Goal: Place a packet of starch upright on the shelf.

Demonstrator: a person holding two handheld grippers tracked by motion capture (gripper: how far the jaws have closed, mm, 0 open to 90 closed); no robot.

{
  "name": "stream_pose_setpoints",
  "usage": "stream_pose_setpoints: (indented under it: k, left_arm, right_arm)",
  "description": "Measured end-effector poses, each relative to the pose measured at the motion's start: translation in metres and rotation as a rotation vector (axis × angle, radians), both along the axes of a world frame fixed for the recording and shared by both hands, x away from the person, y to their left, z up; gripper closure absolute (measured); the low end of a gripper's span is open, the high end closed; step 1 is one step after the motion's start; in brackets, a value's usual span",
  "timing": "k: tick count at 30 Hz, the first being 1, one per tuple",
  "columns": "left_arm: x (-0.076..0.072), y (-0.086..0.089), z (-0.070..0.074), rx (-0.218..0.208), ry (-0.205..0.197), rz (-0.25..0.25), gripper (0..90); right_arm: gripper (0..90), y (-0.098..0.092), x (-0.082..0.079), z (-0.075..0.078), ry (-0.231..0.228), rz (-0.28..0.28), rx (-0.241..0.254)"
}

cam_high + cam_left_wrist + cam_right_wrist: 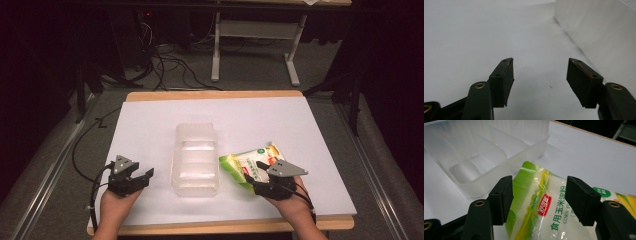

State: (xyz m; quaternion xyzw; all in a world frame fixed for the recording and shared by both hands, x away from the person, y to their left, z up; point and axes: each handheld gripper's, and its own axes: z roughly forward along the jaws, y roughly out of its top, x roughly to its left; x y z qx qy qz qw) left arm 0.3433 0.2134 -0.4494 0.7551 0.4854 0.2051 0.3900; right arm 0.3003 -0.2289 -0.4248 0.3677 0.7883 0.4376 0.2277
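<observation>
- Two claws low at the near edge of the white bench point(150, 120), one per hand.
- Left claw point(142, 177) gaping wide over bare surface, nothing between the jaws; clear tray wall just beside it on the right.
- Right claw point(252, 172) spread wide, jaws straddling the near end of the green-and-white corn starch bag point(250, 162), not gripping it.
- Bag lying flat, just right of the clear divided tray point(196, 157).
- Tray mid-bench, compartments bare.
- Beyond the bench: cables point(170, 65) on the floor.

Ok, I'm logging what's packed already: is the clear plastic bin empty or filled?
Empty. The clear bin shows bare compartments between its dividers, and the corn starch bag lies outside it on the table.
</observation>
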Motion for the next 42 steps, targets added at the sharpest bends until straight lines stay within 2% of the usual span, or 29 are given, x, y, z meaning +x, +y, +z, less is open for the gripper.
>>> stream_pose_setpoints:
  k: [7, 15, 19, 24, 28, 32, 35, 38, 40, 42]
  left_arm:
    - [0.0, -0.001, 0.0, 0.004, 0.002, -0.006, 39.0]
    - [0.0, -0.002, 0.0, 0.004, 0.001, -0.007, 39.0]
    - [0.0, -0.002, 0.0, 0.009, 0.002, -0.011, 39.2]
    - [0.0, -0.002, 0.0, 0.011, 0.006, -0.013, 39.0]
    - [0.0, -0.002, -0.001, 0.011, 0.005, -0.013, 38.9]
    - [0.0, -0.002, -0.001, 0.012, 0.007, -0.012, 38.9]
    - [0.0, -0.002, -0.001, 0.014, 0.008, -0.012, 38.9]
    - [0.0, -0.003, -0.001, 0.015, 0.008, -0.014, 38.9]
    - [0.0, -0.003, -0.001, 0.015, 0.01, -0.014, 38.9]
    - [0.0, -0.003, -0.001, 0.014, 0.01, -0.013, 38.9]
  right_arm:
    - [36.6, 0.012, -0.001, -0.006, 0.022, 0.037, -0.028]
    - [36.2, 0.022, 0.003, -0.021, 0.078, 0.063, -0.072]
    - [35.5, 0.024, 0.006, -0.033, 0.13, 0.07, -0.121]
    - [37.2, 0.024, 0.007, -0.041, 0.148, 0.063, -0.164]
    - [45.7, 0.022, 0.008, -0.043, 0.149, 0.039, -0.169]
    - [55.1, 0.021, 0.007, -0.041, 0.126, 0.036, -0.174]
    - [67.8, 0.02, 0.005, -0.037, 0.1, 0.021, -0.165]
    - [74.2, 0.016, 0.006, -0.034, 0.102, 0.004, -0.135]
    - [84.7, 0.014, 0.006, -0.032, 0.101, -0.004, -0.122]
    - [88.7, 0.011, 0.006, -0.029, 0.092, -0.024, -0.122]
